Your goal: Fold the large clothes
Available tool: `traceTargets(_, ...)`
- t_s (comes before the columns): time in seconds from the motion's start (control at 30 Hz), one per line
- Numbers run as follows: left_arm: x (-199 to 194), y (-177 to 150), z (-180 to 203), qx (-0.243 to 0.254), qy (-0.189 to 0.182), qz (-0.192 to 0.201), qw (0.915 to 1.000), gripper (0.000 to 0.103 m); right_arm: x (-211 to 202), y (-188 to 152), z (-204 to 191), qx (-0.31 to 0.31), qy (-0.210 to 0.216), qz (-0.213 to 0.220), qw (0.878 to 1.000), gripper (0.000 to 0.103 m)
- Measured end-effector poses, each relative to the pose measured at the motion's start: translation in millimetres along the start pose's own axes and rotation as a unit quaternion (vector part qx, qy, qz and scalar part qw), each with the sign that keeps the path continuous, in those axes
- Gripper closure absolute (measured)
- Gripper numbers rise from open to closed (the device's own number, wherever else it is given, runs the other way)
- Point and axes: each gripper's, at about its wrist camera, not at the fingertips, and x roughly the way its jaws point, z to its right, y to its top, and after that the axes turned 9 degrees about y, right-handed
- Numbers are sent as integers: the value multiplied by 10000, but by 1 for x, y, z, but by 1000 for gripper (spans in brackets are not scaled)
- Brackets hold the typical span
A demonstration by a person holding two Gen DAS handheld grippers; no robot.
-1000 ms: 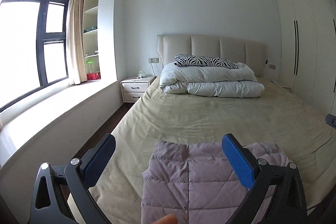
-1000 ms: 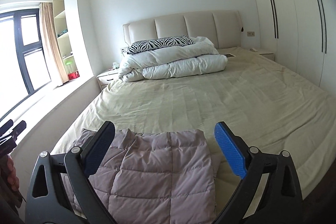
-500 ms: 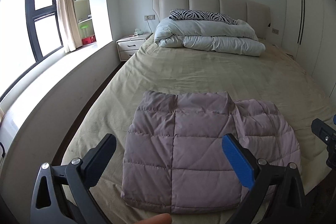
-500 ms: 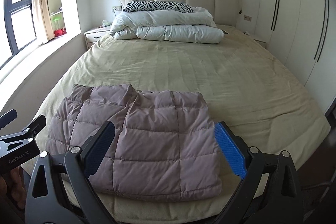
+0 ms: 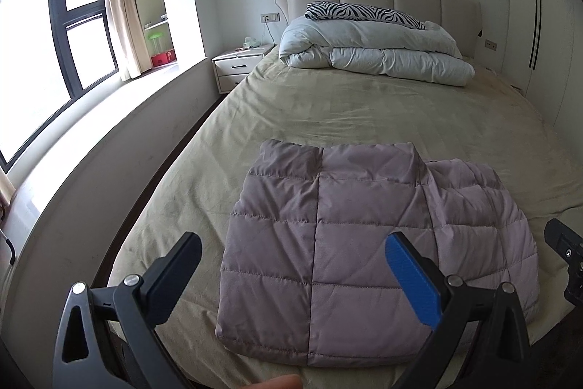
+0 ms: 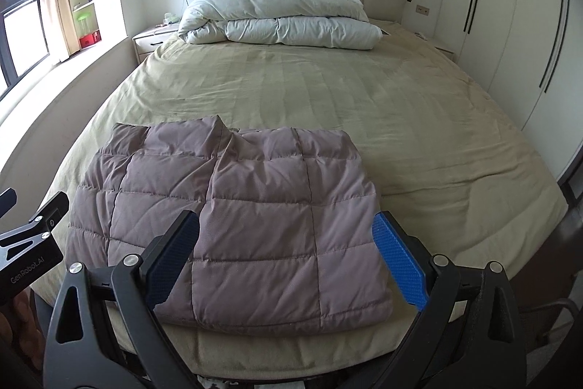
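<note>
Pulled back and tipped downward over the last second: both wrist views now take in the whole quilted mauve jacket [image 5: 368, 243] where only its far part showed before. Lies folded near the foot edge of the bed [image 5: 364, 112], on the beige sheet, well apart from the rolled white duvet [image 5: 375, 50] and zebra pillow [image 5: 360, 13] at the headboard. Seen from the right wrist, the jacket [image 6: 233, 214] sits as a rough rectangle, one panel laid over the other with the overlap running down the middle, a raised collar bump at the far edge, and the under layer poking out unevenly on one side.

Left gripper [image 5: 295, 265] hovers above the near hem with jaws spread wide, nothing between them. Right gripper [image 6: 284, 254] likewise spread, empty, above the near edge and not touching the cloth. Visible too in each other's views: right gripper body at the right margin of the left view, left gripper [image 6: 29, 243] at the left margin of the right view, its opening impossible to read from there.

Judged from this: garment released and fold largely done, with the retreat reading as a step back to check. Possibly one more fold or a straightening of the offset layer remaining; puffy fill likely to spring open if left loose.
</note>
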Motion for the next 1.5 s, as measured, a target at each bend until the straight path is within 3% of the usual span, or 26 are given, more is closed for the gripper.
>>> traceTargets(0.53,11,-6,3,36,-29,-261,9996,0,6,-1,-5,-52,32,-96,9999,6)
traceTargets(1.5,15,-10,3,41,-20,-322,9995,0,12,-5,-5,-58,20,-158,9999,6)
